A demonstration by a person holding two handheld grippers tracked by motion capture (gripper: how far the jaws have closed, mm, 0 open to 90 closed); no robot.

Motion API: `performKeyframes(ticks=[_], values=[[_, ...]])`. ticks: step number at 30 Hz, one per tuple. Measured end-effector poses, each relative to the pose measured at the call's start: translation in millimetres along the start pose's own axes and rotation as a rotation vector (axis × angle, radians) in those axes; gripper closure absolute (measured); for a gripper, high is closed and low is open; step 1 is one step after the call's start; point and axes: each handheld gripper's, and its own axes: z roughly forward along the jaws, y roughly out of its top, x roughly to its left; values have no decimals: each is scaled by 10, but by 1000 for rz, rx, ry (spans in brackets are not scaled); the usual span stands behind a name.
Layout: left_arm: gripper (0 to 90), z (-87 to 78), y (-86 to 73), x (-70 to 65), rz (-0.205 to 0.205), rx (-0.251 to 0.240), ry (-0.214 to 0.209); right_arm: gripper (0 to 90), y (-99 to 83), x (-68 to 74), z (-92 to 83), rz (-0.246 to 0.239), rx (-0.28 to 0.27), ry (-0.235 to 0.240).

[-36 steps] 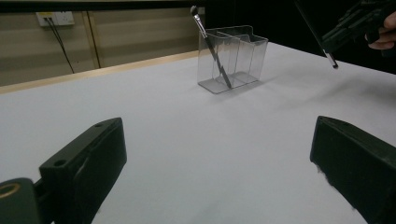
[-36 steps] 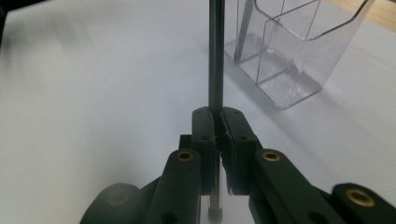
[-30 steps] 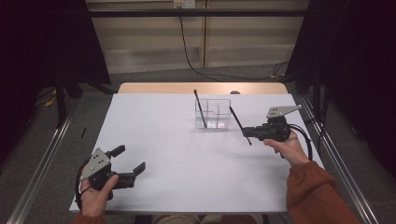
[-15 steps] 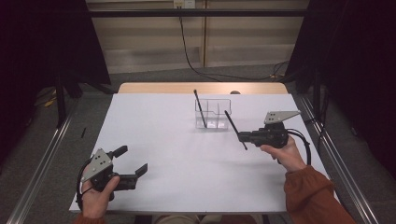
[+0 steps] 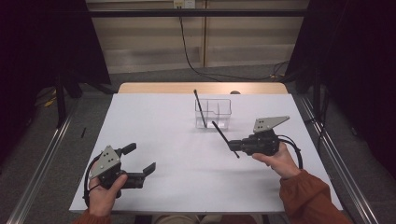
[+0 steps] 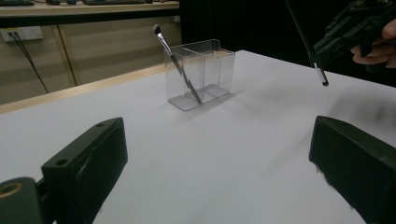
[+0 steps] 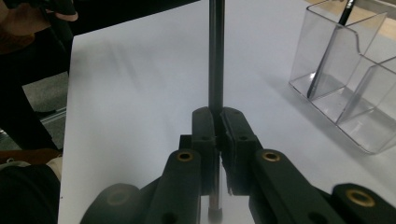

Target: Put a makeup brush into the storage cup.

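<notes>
- Two grippers are on the table. The right gripper (image 5: 239,145), at about 4 o'clock from the table's centre in the high view, has its jaws clamped together on a thin black brush (image 5: 225,139); the right gripper view shows the brush's shaft (image 7: 215,56) pinched between both pads, one end rising beyond the jaws and the other poking out below them.
- The left gripper (image 5: 140,161) sits near 7 o'clock with its jaws standing wide apart and nothing between them; the left gripper view shows bare white table (image 6: 224,158) in the gap.
- One clear holder (image 5: 213,113), divided into compartments, stands at about 1 o'clock from the table's centre. A second brush (image 5: 200,108) already leans in its left compartment, bristle end up in the left gripper view (image 6: 157,30).
- The held brush is tilted and carried off the table surface; its upper tip points towards 11 o'clock and lies just short of the holder's near wall in the high view. It does not touch the holder.
- Judgement, step in hand: transport of the gripped brush to the holder, with insertion not yet done.
- Judgement, next move: raise the brush so its lower end clears the rim, bring it nearer upright over a compartment, then lower it before releasing.
- Risk noted: a tilted approach could strike the light holder and shift or tip it.
</notes>
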Motion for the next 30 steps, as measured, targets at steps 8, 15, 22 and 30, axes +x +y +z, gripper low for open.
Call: performKeyframes(ticks=[8, 15, 22, 30], values=[[46, 115, 155, -59, 23, 21, -50, 843, 14, 59, 94, -13, 21, 32], [40, 245, 199, -112, 29, 25, -78, 843, 65, 149, 200, -43, 50, 67], [40, 328, 259, -214, 47, 60, -139, 843, 141, 213, 329, -76, 99, 125], [38, 387, 307, -205, 48, 70, -146, 842, 227, 260, 419, -108, 132, 167]])
